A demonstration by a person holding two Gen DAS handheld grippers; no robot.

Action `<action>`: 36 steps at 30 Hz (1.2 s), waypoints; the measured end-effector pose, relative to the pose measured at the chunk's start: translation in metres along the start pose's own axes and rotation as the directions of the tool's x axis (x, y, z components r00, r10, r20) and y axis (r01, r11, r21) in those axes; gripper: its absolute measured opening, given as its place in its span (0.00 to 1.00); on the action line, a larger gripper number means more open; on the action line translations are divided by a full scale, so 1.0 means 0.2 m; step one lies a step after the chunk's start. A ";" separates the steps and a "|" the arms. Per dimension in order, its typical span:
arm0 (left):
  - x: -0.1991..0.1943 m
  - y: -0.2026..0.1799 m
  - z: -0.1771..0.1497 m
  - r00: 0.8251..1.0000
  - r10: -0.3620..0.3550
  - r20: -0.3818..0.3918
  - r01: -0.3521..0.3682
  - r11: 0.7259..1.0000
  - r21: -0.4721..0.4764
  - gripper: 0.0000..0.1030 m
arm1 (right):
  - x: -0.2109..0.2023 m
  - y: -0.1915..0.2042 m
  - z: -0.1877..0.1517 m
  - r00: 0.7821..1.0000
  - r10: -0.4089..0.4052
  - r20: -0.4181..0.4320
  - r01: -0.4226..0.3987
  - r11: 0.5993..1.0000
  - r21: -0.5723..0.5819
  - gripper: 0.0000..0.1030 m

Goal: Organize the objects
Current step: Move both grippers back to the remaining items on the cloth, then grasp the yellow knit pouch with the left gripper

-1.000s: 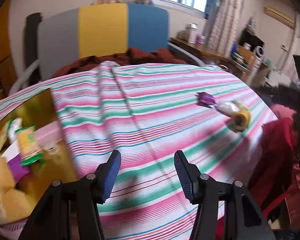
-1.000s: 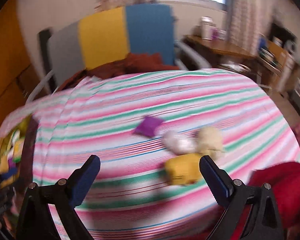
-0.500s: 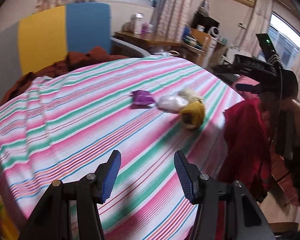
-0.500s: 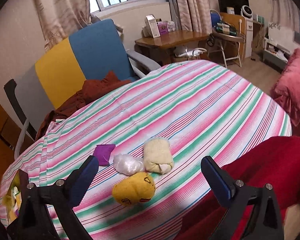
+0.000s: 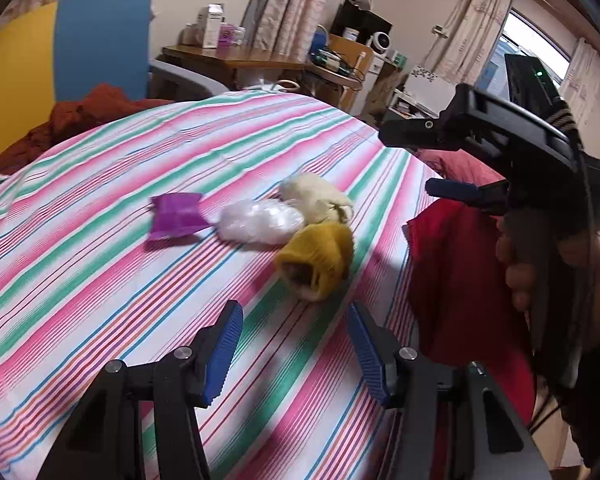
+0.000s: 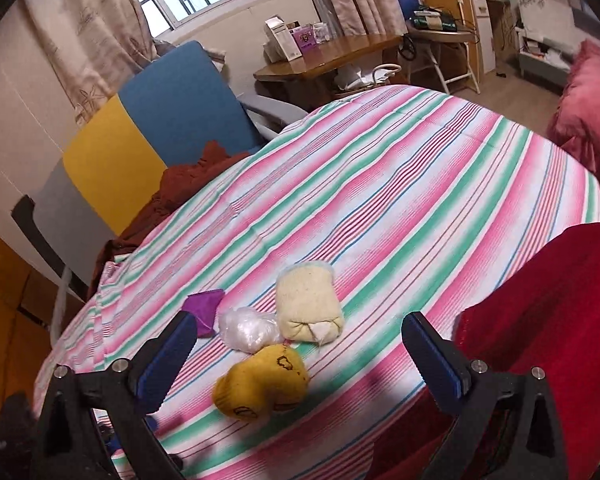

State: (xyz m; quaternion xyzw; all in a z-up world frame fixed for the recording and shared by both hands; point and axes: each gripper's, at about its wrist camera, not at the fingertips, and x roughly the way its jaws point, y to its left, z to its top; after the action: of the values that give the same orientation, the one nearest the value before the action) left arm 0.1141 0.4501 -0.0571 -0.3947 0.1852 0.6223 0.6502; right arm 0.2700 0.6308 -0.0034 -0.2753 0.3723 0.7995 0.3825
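On the striped cloth (image 5: pixel 100 264) lie a yellow rolled sock (image 5: pixel 318 258), a cream rolled sock (image 5: pixel 316 198), a clear plastic bag (image 5: pixel 260 220) and a purple packet (image 5: pixel 176 218). They also show in the right wrist view: yellow sock (image 6: pixel 262 386), cream sock (image 6: pixel 308 306), bag (image 6: pixel 246 328), packet (image 6: pixel 204 308). My left gripper (image 5: pixel 296 354) is open and empty, just short of the yellow sock. My right gripper (image 6: pixel 300 364) is open wide and empty, with the yellow sock between its fingers. The right gripper (image 5: pixel 476 148) also shows in the left wrist view.
A red cloth (image 6: pixel 540 320) hangs at the table's right edge. A yellow and blue chair (image 6: pixel 148 124) with a brown garment (image 6: pixel 188 184) stands behind the table. A wooden desk (image 6: pixel 332 60) with boxes is farther back. A pink cushion (image 6: pixel 588 104) lies at right.
The left gripper has swung right, away from the gold tray of packets, toward the sock group. The right gripper has moved closer to the yellow sock. Both stay open.
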 end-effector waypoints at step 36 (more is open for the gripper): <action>0.08 0.17 -0.15 0.998 0.056 0.012 -0.055 0.997 -0.056 0.30 | 0.05 0.02 0.00 0.996 0.067 -0.059 -0.068 0.998 -0.007 1.00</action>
State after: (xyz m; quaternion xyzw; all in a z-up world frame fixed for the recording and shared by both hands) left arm 0.0909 0.4355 -0.0966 -0.4031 0.1744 0.6475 0.6228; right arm 0.2612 0.6335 -0.0099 -0.2878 0.3890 0.8052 0.3428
